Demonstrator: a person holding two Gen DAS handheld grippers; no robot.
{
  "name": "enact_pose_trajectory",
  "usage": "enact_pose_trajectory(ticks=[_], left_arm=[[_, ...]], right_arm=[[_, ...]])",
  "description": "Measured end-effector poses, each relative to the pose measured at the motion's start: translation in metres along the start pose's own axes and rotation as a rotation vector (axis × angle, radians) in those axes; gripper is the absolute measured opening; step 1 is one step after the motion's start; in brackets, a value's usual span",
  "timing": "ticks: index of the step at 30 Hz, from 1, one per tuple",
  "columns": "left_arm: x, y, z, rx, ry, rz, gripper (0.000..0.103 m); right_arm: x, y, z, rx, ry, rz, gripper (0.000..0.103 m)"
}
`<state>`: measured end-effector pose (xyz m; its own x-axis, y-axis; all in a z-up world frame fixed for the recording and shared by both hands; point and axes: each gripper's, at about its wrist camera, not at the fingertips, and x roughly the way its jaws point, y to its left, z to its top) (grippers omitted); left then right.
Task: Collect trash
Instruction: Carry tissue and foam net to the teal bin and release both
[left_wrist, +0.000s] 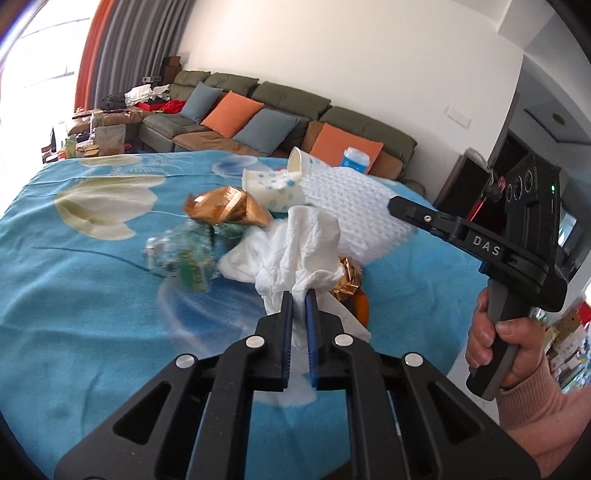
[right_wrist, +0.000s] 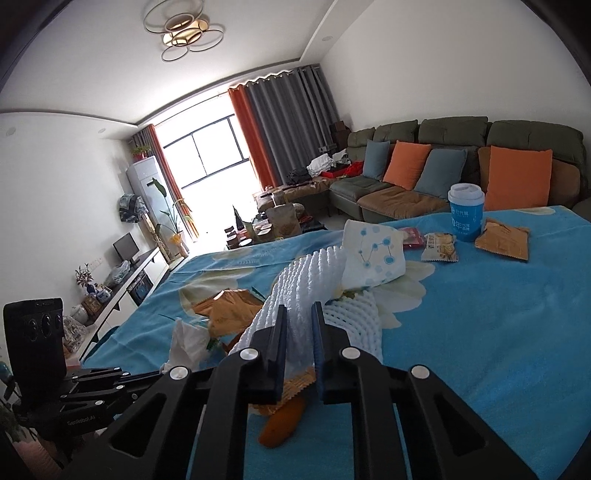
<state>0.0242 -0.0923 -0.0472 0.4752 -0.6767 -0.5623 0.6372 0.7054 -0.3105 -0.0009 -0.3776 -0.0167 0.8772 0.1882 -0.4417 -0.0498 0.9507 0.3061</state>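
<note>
Trash lies heaped on a table under a blue flowered cloth (left_wrist: 74, 295). My left gripper (left_wrist: 299, 297) is shut on a crumpled white tissue (left_wrist: 295, 243) at the near side of the heap. My right gripper (right_wrist: 299, 312) is shut on a white foam net sheet (right_wrist: 306, 280), which it holds tilted up off the cloth. In the left wrist view the right gripper (left_wrist: 395, 205) reaches in from the right over the foam net sheet (left_wrist: 351, 206), held by a hand (left_wrist: 509, 350). A gold wrapper (left_wrist: 225, 206), a crushed clear bottle (left_wrist: 181, 258) and a dotted paper cup (left_wrist: 273, 188) lie around the tissue.
A blue cup with a white lid (right_wrist: 466, 212) stands at the far side, with a snack packet (right_wrist: 439, 247) and a brown packet (right_wrist: 502, 240) beside it. An orange object (right_wrist: 280, 424) lies under my right gripper. A sofa with cushions (right_wrist: 424, 162) runs behind the table.
</note>
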Motion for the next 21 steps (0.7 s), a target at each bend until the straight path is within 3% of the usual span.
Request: enact_pose_trajectory(ticks=[8,21], left_arm=[[-0.062,0.019,-0.004,-0.031,-0.107,0.030,0.007],[-0.161,0.089,-0.021,-0.189,-0.236,0.317,0.007]], right_arm=[[-0.009,0.040,0.014,-0.048,-0.041,0.134,0.011],[0.058,0.164,0.012,-0.202,0.076,0.425,0.011]])
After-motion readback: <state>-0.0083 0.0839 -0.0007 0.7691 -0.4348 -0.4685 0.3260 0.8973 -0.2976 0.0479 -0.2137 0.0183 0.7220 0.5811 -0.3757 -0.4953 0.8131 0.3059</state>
